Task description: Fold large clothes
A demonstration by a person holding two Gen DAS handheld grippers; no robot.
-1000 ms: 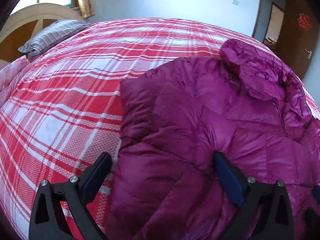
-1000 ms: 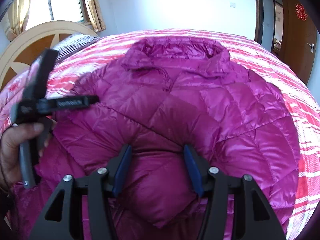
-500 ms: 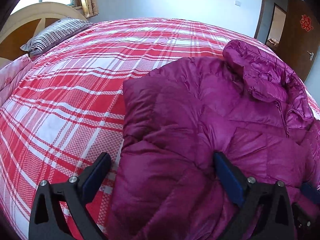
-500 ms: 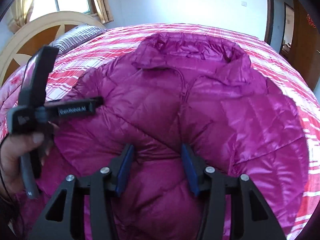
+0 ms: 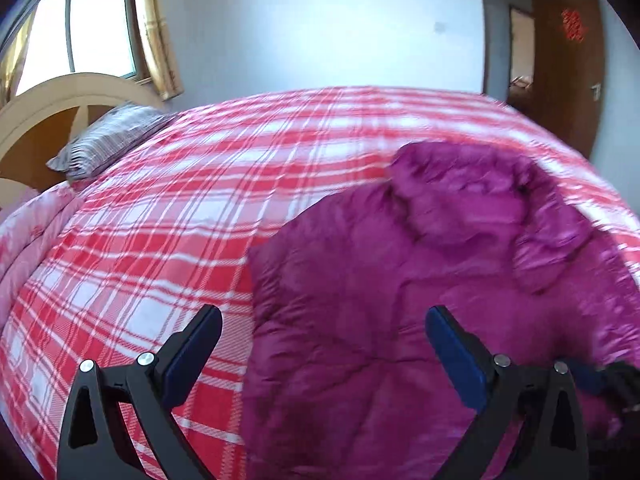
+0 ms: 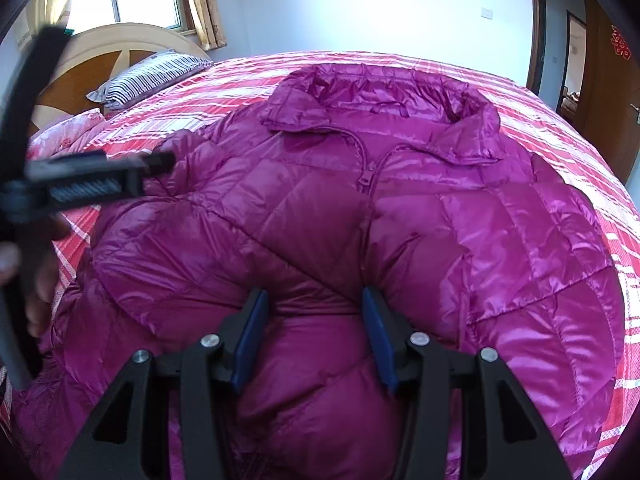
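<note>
The jacket (image 6: 400,208) lies front-up on the bed (image 5: 180,208), near its right edge, its long axis running from hem up to the collar at the far edge. The right gripper (image 6: 316,328) has just been closing and pinches a puffy fold near the hem. The left gripper (image 5: 324,356) hovers spread wide, holding nothing. The first fold seems under way; next, the pinched part likely needs lifting and carrying toward the collar.

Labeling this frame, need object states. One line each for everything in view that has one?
jacket: spread on the bed, front up, zipped partway, collar open, fold of fabric bunched at the near hem
right hand-held gripper: shut on that jacket fold
left hand-held gripper: open, nothing gripped, over the jacket's left edge
bedspread: laid flat
pillow: lying at the headboard
door: open
curtain: drawn aside
</note>
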